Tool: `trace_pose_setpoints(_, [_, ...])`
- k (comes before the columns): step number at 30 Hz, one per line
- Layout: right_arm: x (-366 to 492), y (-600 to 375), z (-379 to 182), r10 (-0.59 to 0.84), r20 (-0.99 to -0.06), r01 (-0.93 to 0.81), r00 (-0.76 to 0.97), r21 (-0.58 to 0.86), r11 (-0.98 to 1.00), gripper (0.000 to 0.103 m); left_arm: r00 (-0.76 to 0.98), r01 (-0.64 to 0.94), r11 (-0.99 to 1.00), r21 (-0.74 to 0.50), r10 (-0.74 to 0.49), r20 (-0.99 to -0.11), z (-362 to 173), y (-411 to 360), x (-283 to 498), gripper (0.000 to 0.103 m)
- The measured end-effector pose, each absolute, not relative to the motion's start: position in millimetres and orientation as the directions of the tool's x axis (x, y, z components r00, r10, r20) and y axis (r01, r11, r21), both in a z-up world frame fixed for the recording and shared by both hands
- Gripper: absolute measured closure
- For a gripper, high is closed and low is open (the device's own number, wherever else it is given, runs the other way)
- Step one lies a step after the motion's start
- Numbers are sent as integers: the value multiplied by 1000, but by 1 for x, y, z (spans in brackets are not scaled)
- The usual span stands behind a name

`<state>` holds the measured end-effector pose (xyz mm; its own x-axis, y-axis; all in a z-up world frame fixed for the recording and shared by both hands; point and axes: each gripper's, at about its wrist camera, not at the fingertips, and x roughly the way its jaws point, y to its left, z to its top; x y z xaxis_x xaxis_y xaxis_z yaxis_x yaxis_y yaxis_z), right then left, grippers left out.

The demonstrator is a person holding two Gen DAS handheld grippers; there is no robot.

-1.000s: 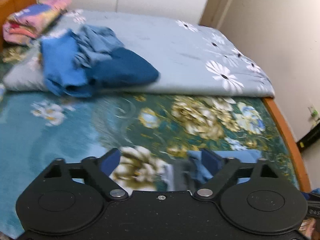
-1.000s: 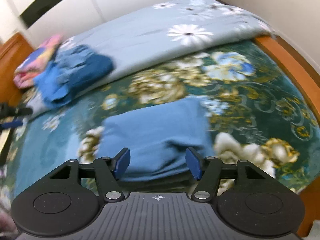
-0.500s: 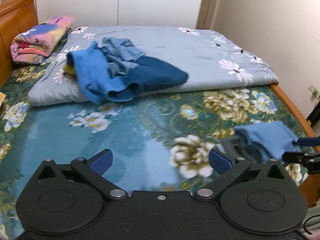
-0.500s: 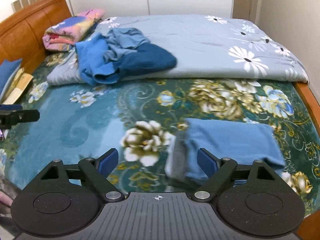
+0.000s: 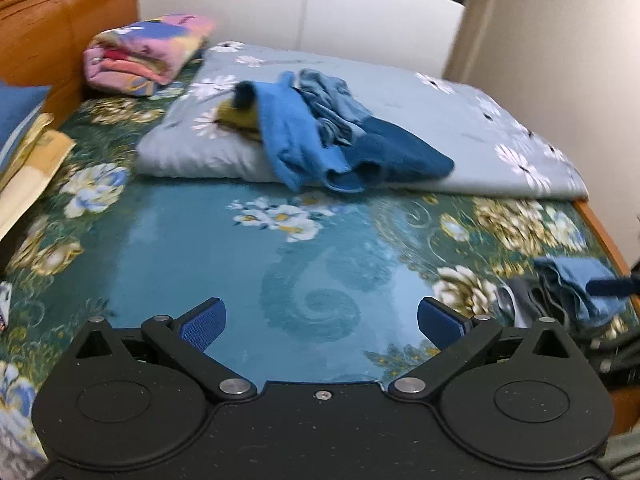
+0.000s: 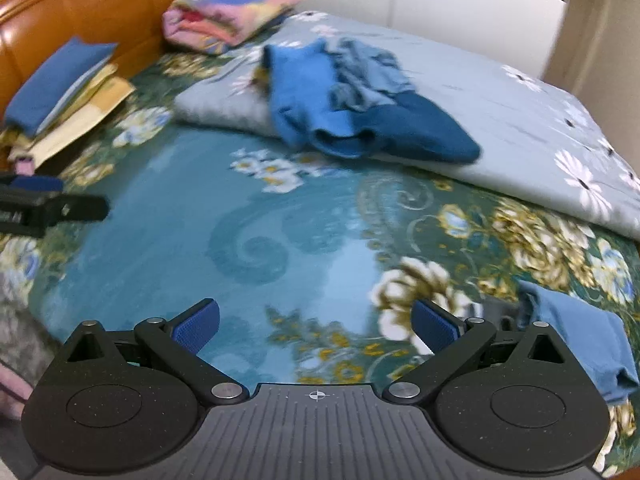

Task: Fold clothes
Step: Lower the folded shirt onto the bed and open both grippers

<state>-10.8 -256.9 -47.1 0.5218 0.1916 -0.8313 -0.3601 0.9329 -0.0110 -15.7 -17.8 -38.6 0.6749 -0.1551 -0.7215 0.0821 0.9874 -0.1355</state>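
A heap of unfolded blue clothes (image 5: 340,136) lies on the folded grey quilt (image 5: 480,128) at the far side of the bed; it also shows in the right wrist view (image 6: 360,108). A folded light-blue garment (image 6: 584,340) lies at the bed's right edge, seen in the left wrist view too (image 5: 572,288). My left gripper (image 5: 320,322) is open and empty above the teal floral bedspread (image 5: 224,248). My right gripper (image 6: 316,322) is open and empty, with the folded garment just right of its right finger. The left gripper's tip (image 6: 52,208) shows at the left of the right wrist view.
A wooden headboard (image 6: 100,8) stands at the left. A rolled pink floral blanket (image 5: 148,52) lies at the far left. A blue pillow (image 6: 56,84) and yellow bedding lie by the headboard. The bed's wooden edge (image 5: 600,232) and a wall are on the right.
Both grippers have swung left and drawn back from the folded light-blue garment, which now sits at the right edge of both views. Both stay open.
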Motion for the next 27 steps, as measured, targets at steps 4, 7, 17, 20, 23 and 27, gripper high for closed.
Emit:
trace_pose_setpoints(4, [-20, -243, -51, 227, -838, -425, 496, -6, 905, 0, 694, 42, 992, -115, -112, -711, -32, -17, -34, 2])
trace_pose_setpoints(7, [-27, -245, -52, 254, -832, -456, 493, 1, 890, 0, 695, -14, 997, -76, -45, -718, -26, -27, -50, 2])
trace_pose_setpoints(17, [-55, -272, -50, 331, -813, -514, 479, 46, 856, 0, 661, -57, 997, -59, -7, -750, -16, -68, -95, 2])
trace_pose_setpoints(20, [-60, -281, -46, 334, -805, -510, 490, 46, 859, 0, 660, -78, 995, -67, 1, -751, -14, -74, -98, 2])
trace_pose_setpoints(23, [-65, -289, -42, 338, -797, -506, 501, 47, 861, 0, 659, -97, 992, -76, 6, -753, -12, -79, -100, 2])
trace_pose_setpoints(27, [-70, -301, -40, 328, -793, -484, 513, 48, 874, 0, 661, -109, 991, -80, 12, -750, -8, -85, -103, 2])
